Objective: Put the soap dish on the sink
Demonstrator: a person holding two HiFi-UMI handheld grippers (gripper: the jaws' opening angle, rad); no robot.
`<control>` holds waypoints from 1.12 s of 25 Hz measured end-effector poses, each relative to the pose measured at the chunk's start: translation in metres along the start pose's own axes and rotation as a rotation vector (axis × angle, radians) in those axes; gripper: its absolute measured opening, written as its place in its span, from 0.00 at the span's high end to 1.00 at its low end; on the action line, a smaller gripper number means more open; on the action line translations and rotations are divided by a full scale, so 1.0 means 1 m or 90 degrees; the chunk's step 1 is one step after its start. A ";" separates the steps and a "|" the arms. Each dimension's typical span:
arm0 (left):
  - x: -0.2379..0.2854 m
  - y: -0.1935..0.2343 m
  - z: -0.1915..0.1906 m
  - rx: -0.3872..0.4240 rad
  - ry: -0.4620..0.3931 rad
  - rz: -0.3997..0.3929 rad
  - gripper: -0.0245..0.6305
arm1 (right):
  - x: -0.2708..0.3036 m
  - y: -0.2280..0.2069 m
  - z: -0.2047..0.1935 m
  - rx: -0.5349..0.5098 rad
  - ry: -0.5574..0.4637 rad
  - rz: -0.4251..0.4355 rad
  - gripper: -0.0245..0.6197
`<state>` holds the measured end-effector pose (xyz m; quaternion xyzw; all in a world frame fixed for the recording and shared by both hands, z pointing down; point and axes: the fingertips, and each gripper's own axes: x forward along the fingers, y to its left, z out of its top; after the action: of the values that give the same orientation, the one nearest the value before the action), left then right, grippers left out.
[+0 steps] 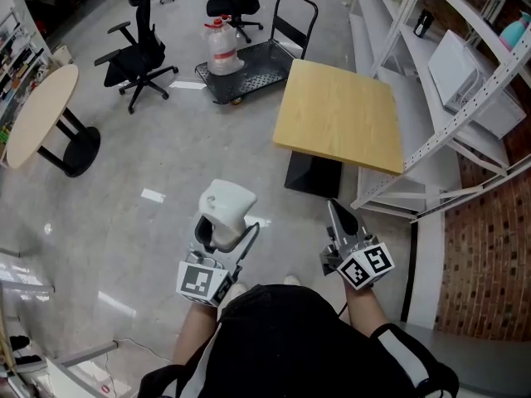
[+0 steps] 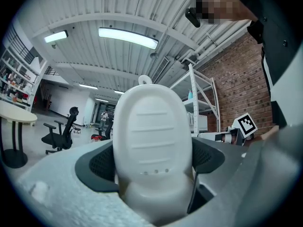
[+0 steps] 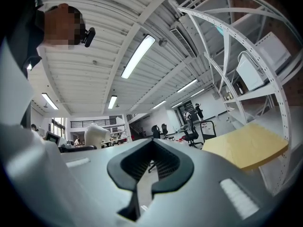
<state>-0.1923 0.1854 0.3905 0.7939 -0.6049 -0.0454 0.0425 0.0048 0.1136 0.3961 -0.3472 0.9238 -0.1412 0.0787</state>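
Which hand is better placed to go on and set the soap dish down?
Left. The left tongs are clamped on the white soap dish, so they can place it directly. The right tongs are closed and empty.

A white soap dish [image 1: 226, 206] is seen. Black-and-white square markers are carried on the grey left gripper [image 1: 222, 229] and right gripper [image 1: 335, 210]. A pale yellow table top [image 1: 340, 116], black chairs [image 1: 137, 52] and a red-brown brick wall [image 1: 485, 255] are shown.
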 end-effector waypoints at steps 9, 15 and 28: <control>-0.015 0.013 0.008 0.003 -0.001 -0.060 0.27 | -0.005 0.033 -0.002 -0.009 -0.023 -0.057 0.96; -0.029 0.020 0.020 0.004 -0.004 -0.109 0.27 | -0.017 0.059 -0.006 -0.021 -0.041 -0.104 0.96; 0.024 0.006 0.010 0.003 0.009 -0.134 0.27 | -0.022 0.009 0.016 -0.036 -0.066 -0.145 0.96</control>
<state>-0.1927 0.1606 0.3811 0.8535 -0.5179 -0.0424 0.0397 0.0199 0.1315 0.3796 -0.4584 0.8768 -0.1053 0.0999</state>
